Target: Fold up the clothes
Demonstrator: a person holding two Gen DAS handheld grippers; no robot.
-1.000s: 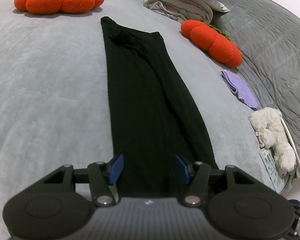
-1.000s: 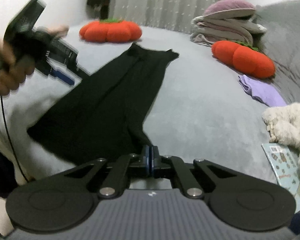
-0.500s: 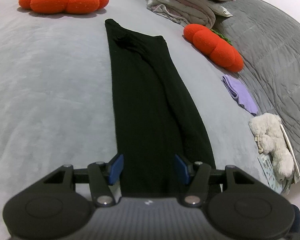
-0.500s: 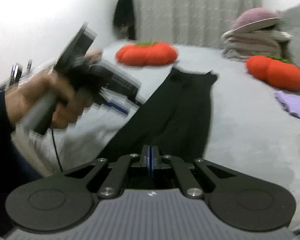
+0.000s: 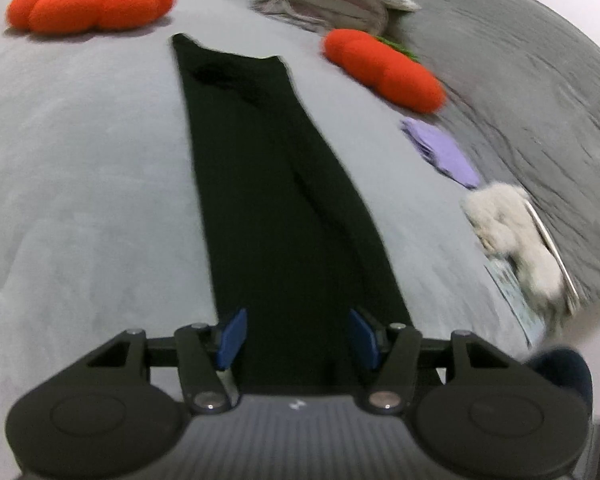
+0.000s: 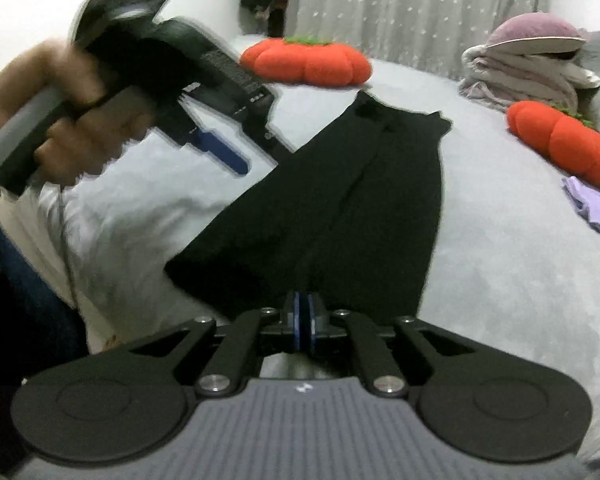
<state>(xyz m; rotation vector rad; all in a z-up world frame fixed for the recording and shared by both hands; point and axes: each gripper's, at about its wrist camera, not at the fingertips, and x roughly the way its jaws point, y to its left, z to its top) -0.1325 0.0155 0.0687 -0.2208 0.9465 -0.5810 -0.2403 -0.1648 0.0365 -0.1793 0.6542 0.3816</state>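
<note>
Black trousers [image 5: 276, 200] lie lengthwise on the grey bed [image 5: 80, 200], folded leg over leg, waist at the far end. My left gripper [image 5: 296, 336] hovers open above their near end, the cloth showing between its blue pads [image 5: 231, 336]. In the right wrist view the trousers [image 6: 340, 208] run away from me toward the far end. My right gripper [image 6: 304, 320] is shut, its pads meeting at the near hem, apparently pinching it. The left gripper [image 6: 220, 156] appears there raised at upper left, held by a hand [image 6: 80, 120], blurred.
Two orange pumpkin cushions [image 5: 92, 0] [image 5: 384, 68] sit at the far end and right. A pile of bedding [image 6: 532, 64] is behind them. A folded lilac cloth [image 5: 440, 152], a white plush toy [image 5: 512, 236] and a booklet lie along the right side. A curtain hangs beyond.
The left gripper has lifted and swung closer in the right wrist view. The right gripper's view tilted up, then back down. The trousers have kept their place on the bed.
</note>
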